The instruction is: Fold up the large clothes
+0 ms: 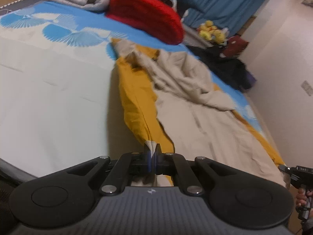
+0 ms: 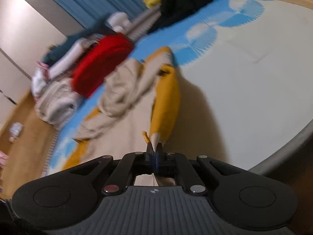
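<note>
Both grippers pinch beige-and-mustard garment [image 1: 195,121] on bed [image 1: 49,98].
L gripper [image 1: 152,147] & R gripper [image 2: 154,148] each clenched on a fabric corner.

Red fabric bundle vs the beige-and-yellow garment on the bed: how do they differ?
The red bundle is one solid colour; the garment is beige with mustard-yellow showing along its edges. The red bundle sits compact and mounded by the pile at the far end of the bed; the garment lies spread out and rumpled. Both grippers, left and right, pinch the garment; neither touches the bundle. Both rest on the bed.

Dim, warm indoor light; both fisheye views motion-blurred, the right worse, edges strongly curved.
</note>
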Available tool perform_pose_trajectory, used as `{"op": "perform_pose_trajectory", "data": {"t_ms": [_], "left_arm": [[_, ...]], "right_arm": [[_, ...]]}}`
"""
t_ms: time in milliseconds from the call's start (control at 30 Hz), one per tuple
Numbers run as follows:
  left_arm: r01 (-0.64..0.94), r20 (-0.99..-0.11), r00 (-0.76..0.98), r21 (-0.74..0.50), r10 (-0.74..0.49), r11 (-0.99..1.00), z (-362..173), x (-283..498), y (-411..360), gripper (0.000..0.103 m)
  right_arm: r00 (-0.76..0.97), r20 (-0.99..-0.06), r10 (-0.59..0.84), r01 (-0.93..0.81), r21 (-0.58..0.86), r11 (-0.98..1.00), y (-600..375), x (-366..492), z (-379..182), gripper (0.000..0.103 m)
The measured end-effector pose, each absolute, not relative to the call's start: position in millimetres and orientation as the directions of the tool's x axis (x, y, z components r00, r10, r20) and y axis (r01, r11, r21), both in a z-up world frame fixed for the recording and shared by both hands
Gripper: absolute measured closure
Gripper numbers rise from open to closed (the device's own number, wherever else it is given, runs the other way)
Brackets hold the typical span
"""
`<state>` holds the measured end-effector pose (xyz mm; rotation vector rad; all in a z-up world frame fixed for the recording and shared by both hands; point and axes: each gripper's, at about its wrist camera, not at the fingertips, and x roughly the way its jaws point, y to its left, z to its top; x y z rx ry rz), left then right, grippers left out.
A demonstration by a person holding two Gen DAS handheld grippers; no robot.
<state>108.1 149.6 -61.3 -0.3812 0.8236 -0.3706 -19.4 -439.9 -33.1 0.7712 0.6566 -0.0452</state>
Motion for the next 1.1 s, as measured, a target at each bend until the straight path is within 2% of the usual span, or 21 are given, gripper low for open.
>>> {"op": "perform_pose_trajectory", "data": {"t_ms": [267, 467, 600, 800, 833, 867, 933, 967, 1033, 1067, 1100], "left_arm": [[0.196, -0.575, 0.643, -0.516, -0.507, 0.834, -24.7, 41.6, 166.0, 0.1], [0.178, -0.512, 0.712, -0.53, -0.48, 0.829, 9.0, 68.5, 171.5, 0.1], [0.151, -0.497, 0.743, -0.528, -0.448, 0.836, 22.1, 138.5, 164.3, 0.1], [0.038, -0.546, 0.747, -0.535, -0.379, 0.844, 7.4, 297.7, 149.4, 0.1], [0.005, -0.561, 0.741, -0.544, -0.369, 0.839, -2.5, 332.7, 146.9, 0.099], [-0.036, -0.583, 0.729, -0.555, -0.358, 0.831, -15.1, 364.0, 148.0, 0.092], [-0.186, -0.627, 0.698, -0.625, -0.346, 0.758, -45.6, 420.2, 162.4, 0.087], [-0.251, -0.643, 0.675, -0.661, -0.362, 0.707, -61.2, 443.2, 172.2, 0.084], [-0.307, -0.666, 0.673, -0.648, -0.323, 0.697, -75.7, 469.0, 184.8, 0.081], [-0.296, -0.665, 0.696, -0.61, -0.272, 0.735, -76.4, 472.5, 190.3, 0.072], [-0.281, -0.662, 0.717, -0.561, -0.218, 0.779, -74.3, 475.2, 193.1, 0.055]], "right_arm": [[0.849, -0.496, 0.183, 0.237, 0.666, 0.708, -433.6, -88.2, 6.2, 0.102], [0.872, -0.474, 0.123, 0.266, 0.67, 0.693, -451.5, -76.5, 34.2, 0.102], [0.872, -0.477, 0.115, 0.277, 0.671, 0.688, -469.1, 4.9, 49.8, 0.102], [0.818, -0.569, 0.086, 0.371, 0.635, 0.677, -485.9, 196.2, 38.6, 0.103], [0.805, -0.588, 0.071, 0.402, 0.631, 0.664, -486.4, 228.6, 30.0, 0.101], [0.788, -0.614, 0.052, 0.436, 0.616, 0.657, -490.3, 264.1, 17.0, 0.1], [0.752, -0.659, -0.016, 0.53, 0.589, 0.61, -499.3, 312.8, -10.6, 0.067], [0.758, -0.651, -0.048, 0.545, 0.59, 0.596, -502.9, 327.2, -21.6, 0.061], [0.787, -0.609, -0.102, 0.545, 0.608, 0.577, -508.8, 334.8, -36.0, 0.039], [0.81, -0.577, -0.1, 0.52, 0.63, 0.577, -512.6, 333.6, -41.4, 0.036], [0.831, -0.549, -0.087, 0.487, 0.644, 0.591, -517.1, 331.0, -49.1, 0.033]]}}
